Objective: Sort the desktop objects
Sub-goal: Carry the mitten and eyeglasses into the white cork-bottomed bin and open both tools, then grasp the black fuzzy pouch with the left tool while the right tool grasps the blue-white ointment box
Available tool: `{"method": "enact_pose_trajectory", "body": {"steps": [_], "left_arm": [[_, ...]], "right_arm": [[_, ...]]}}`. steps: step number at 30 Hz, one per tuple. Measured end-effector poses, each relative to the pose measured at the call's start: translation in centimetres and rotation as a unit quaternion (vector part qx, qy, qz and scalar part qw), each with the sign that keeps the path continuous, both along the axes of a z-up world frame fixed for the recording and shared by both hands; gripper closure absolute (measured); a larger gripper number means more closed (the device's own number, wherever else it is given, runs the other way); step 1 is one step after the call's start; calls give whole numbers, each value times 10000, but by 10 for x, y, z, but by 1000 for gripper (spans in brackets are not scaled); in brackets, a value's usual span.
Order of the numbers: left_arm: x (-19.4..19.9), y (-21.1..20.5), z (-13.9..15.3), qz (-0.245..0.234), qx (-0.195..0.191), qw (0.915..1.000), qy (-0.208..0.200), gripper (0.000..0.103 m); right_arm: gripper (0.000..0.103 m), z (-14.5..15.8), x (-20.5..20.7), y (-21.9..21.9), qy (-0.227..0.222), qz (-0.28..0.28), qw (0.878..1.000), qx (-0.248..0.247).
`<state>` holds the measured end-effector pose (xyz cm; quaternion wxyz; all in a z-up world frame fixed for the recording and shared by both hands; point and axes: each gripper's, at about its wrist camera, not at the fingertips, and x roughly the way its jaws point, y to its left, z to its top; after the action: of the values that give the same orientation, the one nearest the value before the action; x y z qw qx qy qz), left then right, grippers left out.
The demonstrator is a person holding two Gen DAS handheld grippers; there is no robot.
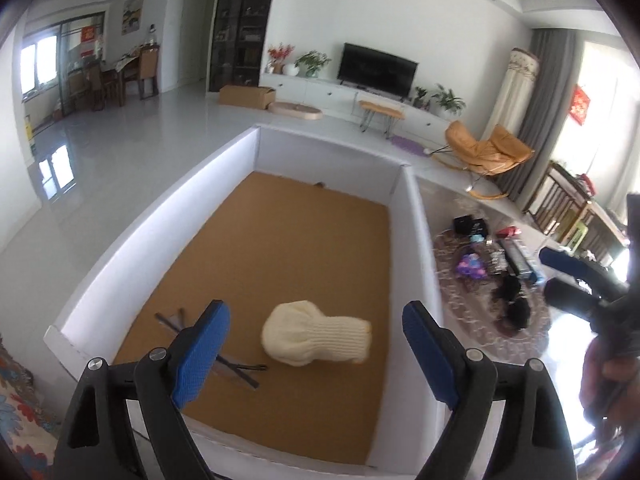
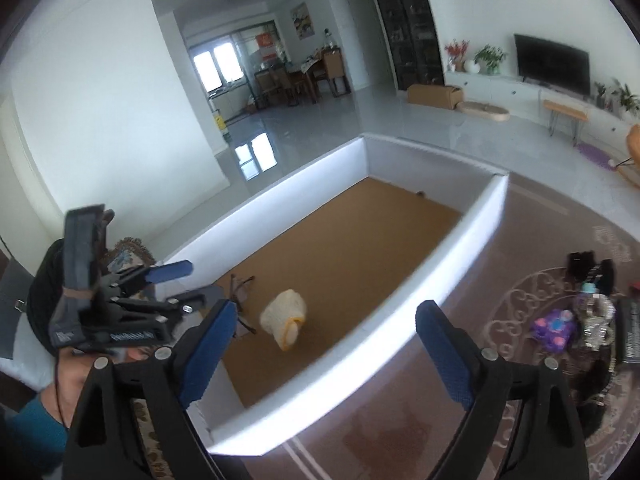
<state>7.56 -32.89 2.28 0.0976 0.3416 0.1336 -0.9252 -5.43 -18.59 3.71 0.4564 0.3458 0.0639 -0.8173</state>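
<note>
Above near edge of white tray (image 1: 120, 248): left gripper (image 1: 316, 344) and right gripper (image 2: 326, 354) both wide open, empty. Cream knit hat (image 1: 316, 334) and dark sticks (image 1: 236, 364) on cork floor inside. Clutter pile (image 2: 580, 312) on rug, right of tray; next pick should centre jaws over one item before closing.

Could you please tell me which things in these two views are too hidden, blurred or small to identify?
- Glasses, left wrist view: partly hidden behind the left gripper's finger.
- Small dark speck by the tray's far wall, both views: too small.
- Pile on the rug, right wrist view: blurred, cut by the edge.
</note>
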Motion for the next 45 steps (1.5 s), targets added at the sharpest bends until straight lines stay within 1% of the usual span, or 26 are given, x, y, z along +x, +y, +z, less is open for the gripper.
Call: {"method": "enact_pose_trajectory", "body": {"steps": [1,3,5,6,8,9,11,14,17,20,22,24,26,27,28,31,32,33,35,37,39,40,41,42,43,45], "left_arm": [[1,19,9,-222,14,9997,139,15],[2,61,22,-757,74,9965,351,15],[-5,105,22,-1264,190,9912,354,7],[-12,124,19,-1480,284,9881,294,2],[-32,165,1,-1889,450,9809,136,2],[-45,183,-11,-2029,438,9782,17,2],[-71,215,-36,-2189,340,9750,-177,2],[-123,252,-72,-2307,241,9715,-482,2],[-166,286,-88,-2259,14,9720,-648,2],[-206,307,-96,-2182,5,9733,-705,2],[-234,321,-105,-2041,-177,9747,-889,2],[-258,331,-119,-1843,-400,9759,-1094,3],[-273,334,-129,-1732,-537,9767,-1149,23],[-278,334,-132,-1700,-583,9768,-1169,49],[-280,333,-135,-1705,-572,9766,-1178,61],[-265,328,-134,-1811,-699,9759,-997,67],[-255,324,-133,-1912,-721,9740,-974,68],[-244,319,-132,-1989,-717,9726,-968,68],[-219,308,-133,-2104,-683,9701,-998,68],[-194,296,-135,-2155,-678,9689,-1015,68],[-175,282,-135,-2131,-569,9699,-1031,68],[-167,275,-136,-2070,-510,9718,-1012,68],[-162,268,-137,-2024,-410,9734,-992,68],[-157,262,-138,-1979,-301,9750,-965,67],[-154,256,-139,-1934,-205,9764,-943,67],[-150,249,-140,-1869,-47,9783,-889,67]], "right_arm": [[0,-3,4,29,261,-248,9993,28],[0,-19,11,92,637,-825,9943,246],[0,-49,11,156,708,-1402,9851,705],[0,-62,6,186,705,-1673,9781,1018],[0,-96,-1,241,536,-2227,9591,1665],[0,-107,-5,268,409,-2481,9515,1774],[0,-122,-11,313,126,-2874,9407,1796],[0,-135,-19,348,10,-3114,9306,1922],[0,-144,-18,363,-94,-3133,9300,1920],[0,-150,-16,365,-227,-3152,9331,1716],[0,-149,-15,370,-249,-3210,9340,1551],[0,-150,-17,372,-370,-3316,9311,1475],[0,-150,-16,374,-425,-3399,9282,1451],[0,-150,-15,373,-435,-3397,9285,1433],[0,-150,-15,374,-462,-3376,9299,1382],[0,-149,-19,384,-661,-3376,9328,1078],[0,-147,-24,388,-656,-3351,9341,1041],[0,-143,-33,389,-560,-3313,9351,1129],[0,-130,-65,386,-341,-3219,9355,1417],[0,-113,-107,381,-211,-3153,9390,1353],[0,-98,-157,369,-139,-3067,9425,1320],[3,-95,-185,360,-210,-3040,9430,1337],[12,-95,-211,352,-341,-3052,9419,1359],[17,-97,-235,343,-531,-3069,9403,1373],[25,-102,-256,334,-758,-3066,9387,1385],[31,-113,-287,314,-1040,-3071,9313,1657]]}}
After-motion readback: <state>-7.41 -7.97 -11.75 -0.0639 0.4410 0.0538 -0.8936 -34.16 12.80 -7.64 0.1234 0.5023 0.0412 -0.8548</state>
